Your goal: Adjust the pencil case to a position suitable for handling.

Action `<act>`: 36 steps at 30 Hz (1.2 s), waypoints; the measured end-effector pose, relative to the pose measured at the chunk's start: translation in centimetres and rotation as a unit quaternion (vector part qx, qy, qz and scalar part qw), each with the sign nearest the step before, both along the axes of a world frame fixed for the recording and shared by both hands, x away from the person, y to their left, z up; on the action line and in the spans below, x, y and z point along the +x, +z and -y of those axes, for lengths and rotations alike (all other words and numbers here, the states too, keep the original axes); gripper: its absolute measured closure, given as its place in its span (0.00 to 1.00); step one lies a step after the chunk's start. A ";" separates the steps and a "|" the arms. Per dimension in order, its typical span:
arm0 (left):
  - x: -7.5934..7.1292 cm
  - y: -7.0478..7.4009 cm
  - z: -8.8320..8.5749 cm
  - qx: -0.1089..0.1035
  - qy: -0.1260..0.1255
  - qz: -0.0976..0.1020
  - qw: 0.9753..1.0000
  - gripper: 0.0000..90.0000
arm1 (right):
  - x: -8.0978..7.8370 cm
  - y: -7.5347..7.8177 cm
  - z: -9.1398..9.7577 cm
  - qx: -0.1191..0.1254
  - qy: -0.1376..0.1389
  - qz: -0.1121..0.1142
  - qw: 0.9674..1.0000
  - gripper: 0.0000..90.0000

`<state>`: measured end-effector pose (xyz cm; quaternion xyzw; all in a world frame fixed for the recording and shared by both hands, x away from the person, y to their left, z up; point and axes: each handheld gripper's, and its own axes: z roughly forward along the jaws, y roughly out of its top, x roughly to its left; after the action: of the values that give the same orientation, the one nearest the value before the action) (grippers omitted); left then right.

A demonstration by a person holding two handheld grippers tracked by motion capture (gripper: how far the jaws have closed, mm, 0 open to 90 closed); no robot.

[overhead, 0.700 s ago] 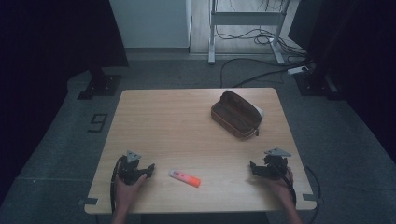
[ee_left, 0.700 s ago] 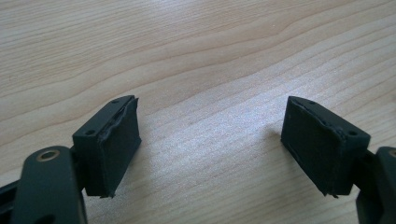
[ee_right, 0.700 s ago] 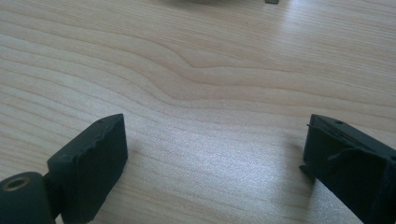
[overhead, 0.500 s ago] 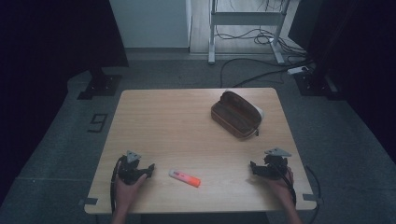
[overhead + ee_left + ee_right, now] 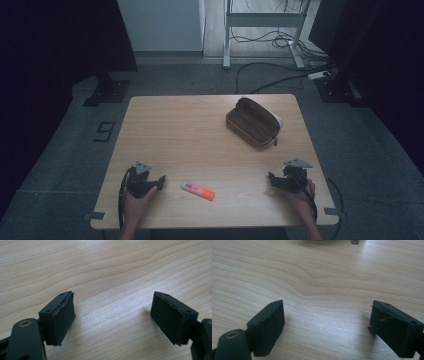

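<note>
Left gripper: spread, empty, resting on surface; marker just beside it, toward right gripper, likewise spread and empty. Pencil case beyond. Risk: round marker likely rolls if nudged off-centre

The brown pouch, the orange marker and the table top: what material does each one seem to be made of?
The brown pouch looks like leather or imitation leather: smooth, faintly shiny, with a zip line along its top. The orange marker seems plastic, judging by its bright, even colour and paler end. The table top shows pale wood grain with a soft sheen, possibly a laminate rather than solid wood.
</note>
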<state>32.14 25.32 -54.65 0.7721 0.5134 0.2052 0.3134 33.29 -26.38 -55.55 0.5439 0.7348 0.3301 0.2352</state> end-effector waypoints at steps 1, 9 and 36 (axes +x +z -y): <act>0.0 0.0 0.0 0.000 0.000 0.000 1.000 0.21 | 0.0 0.0 0.0 -0.001 0.002 0.001 1.000 0.15; 0.0 0.0 0.0 0.000 0.000 0.000 1.000 0.21 | -0.1 0.1 0.1 0.003 0.001 0.008 1.000 0.25; 0.0 0.0 0.0 0.000 0.000 0.001 1.000 0.22 | 1.4 2.6 1.5 0.085 -0.021 0.080 0.993 0.38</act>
<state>32.13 25.27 -54.64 0.7719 0.5134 0.2058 0.3135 34.67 -27.92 -53.00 0.5489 0.6718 0.4283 0.2528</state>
